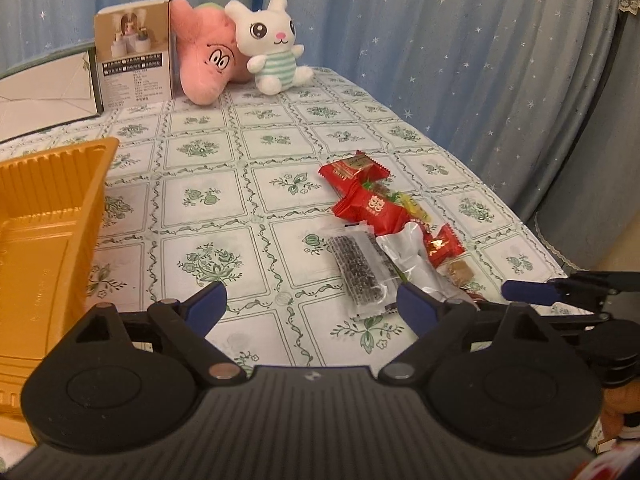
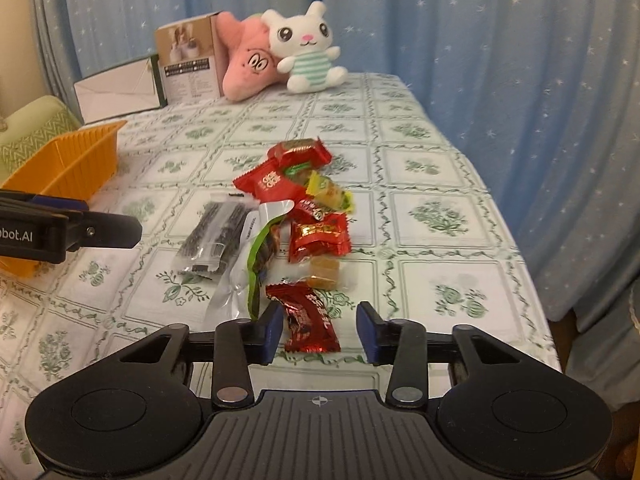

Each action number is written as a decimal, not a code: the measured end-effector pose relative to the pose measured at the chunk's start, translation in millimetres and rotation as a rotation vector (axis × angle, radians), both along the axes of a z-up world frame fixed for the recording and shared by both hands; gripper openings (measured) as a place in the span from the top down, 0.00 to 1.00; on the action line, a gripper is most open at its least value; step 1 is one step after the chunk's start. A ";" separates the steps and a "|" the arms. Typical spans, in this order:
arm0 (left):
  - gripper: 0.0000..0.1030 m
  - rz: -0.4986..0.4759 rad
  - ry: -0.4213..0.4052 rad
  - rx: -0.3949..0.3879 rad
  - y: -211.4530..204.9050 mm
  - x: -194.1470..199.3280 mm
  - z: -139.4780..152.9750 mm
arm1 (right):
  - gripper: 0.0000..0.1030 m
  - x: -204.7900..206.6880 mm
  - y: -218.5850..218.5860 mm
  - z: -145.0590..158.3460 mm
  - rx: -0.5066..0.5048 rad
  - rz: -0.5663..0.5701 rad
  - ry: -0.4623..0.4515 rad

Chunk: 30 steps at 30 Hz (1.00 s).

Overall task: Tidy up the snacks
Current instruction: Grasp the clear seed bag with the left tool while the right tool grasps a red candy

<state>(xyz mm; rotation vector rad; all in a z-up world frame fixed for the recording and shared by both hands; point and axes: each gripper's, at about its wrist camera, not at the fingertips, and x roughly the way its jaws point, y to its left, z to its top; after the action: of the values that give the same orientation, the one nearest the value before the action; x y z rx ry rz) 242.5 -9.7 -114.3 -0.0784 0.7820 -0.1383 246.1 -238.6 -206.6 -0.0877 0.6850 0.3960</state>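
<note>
Sitting at the left edge of the frame, the orange tray (image 1: 44, 216) shows bare compartments; snacks (image 2: 296, 216) lie mid-worktop (image 2: 440, 168). Left tool (image 1: 312, 304) gapes empty; right tool (image 2: 318, 332) straddles a red candy (image 2: 308, 320), untouching.

Glossy red foil candy wrapper (image 2: 310, 322) between the right tongs (image 2: 318, 332); ahead, smooth clear plastic packet (image 2: 214, 240); far left, ribbed shiny orange plastic tray (image 2: 72, 160).

Both tools (image 1: 312, 304) blk w/ blue pads (image 2: 270, 328).
</note>
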 end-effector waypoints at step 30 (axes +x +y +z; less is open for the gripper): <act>0.57 -0.119 0.036 0.000 -36.5 57.9 -31.8 | 0.77 -15.6 -5.3 -8.2 -0.023 -0.076 -0.037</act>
<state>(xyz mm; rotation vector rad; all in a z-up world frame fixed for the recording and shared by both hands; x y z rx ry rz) 300.4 -46.3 -146.1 -0.0338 0.8229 -0.2505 230.5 -243.9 -214.9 -0.0901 0.6546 0.3127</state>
